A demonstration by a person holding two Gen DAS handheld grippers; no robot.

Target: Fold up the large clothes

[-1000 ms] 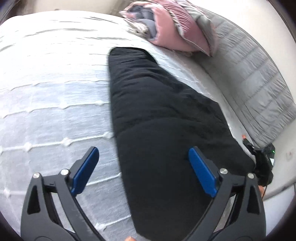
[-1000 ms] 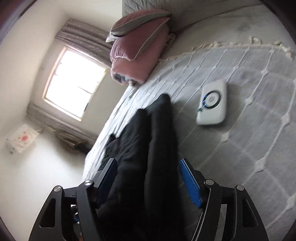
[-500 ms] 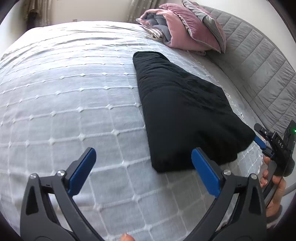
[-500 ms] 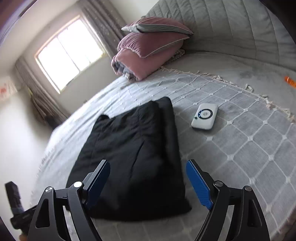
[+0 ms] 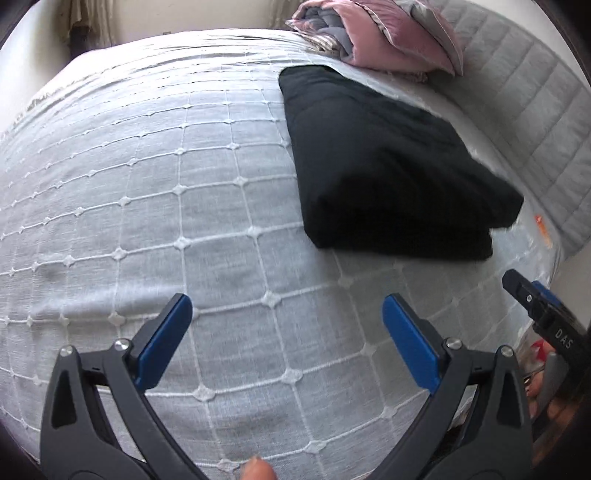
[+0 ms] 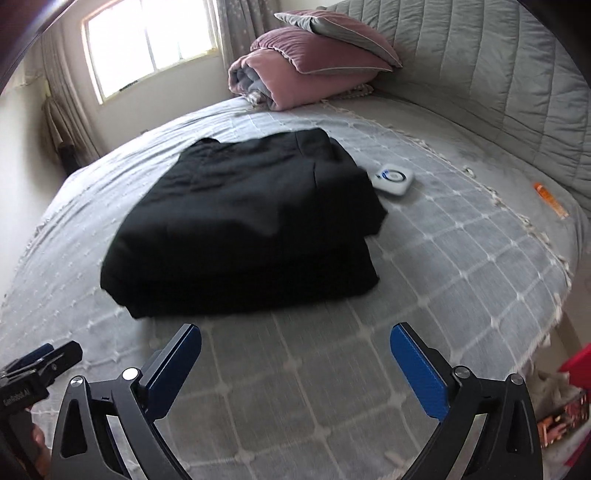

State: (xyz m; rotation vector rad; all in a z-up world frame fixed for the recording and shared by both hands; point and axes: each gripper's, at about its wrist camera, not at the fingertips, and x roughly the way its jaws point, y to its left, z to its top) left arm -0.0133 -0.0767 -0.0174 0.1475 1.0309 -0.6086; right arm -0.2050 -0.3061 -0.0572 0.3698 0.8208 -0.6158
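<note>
A black garment (image 5: 384, 166) (image 6: 247, 221) lies folded in a thick rectangular stack on the grey quilted bedspread (image 5: 147, 184) (image 6: 424, 277). My left gripper (image 5: 286, 314) hovers open over bare bedspread, short of the stack's near edge, nothing between its blue pads. My right gripper (image 6: 295, 341) also hangs over bare bedspread in front of the stack; its jaws are opening wide and hold nothing. The right gripper (image 5: 543, 306) shows at the lower right of the left wrist view. The left gripper (image 6: 40, 363) shows at the lower left of the right wrist view.
Pink and grey pillows (image 6: 314, 70) (image 5: 380, 33) are piled at the bed's head by the padded grey headboard (image 6: 498, 81). A small white device (image 6: 393, 181) lies right of the stack. An orange tube (image 6: 550, 197) lies near the right edge. A window (image 6: 147, 40) is behind.
Both grippers have drawn back from the black stack toward the bed's near edge. The right gripper's jaws have spread wider and its view has rolled upright. The garment lies released.
</note>
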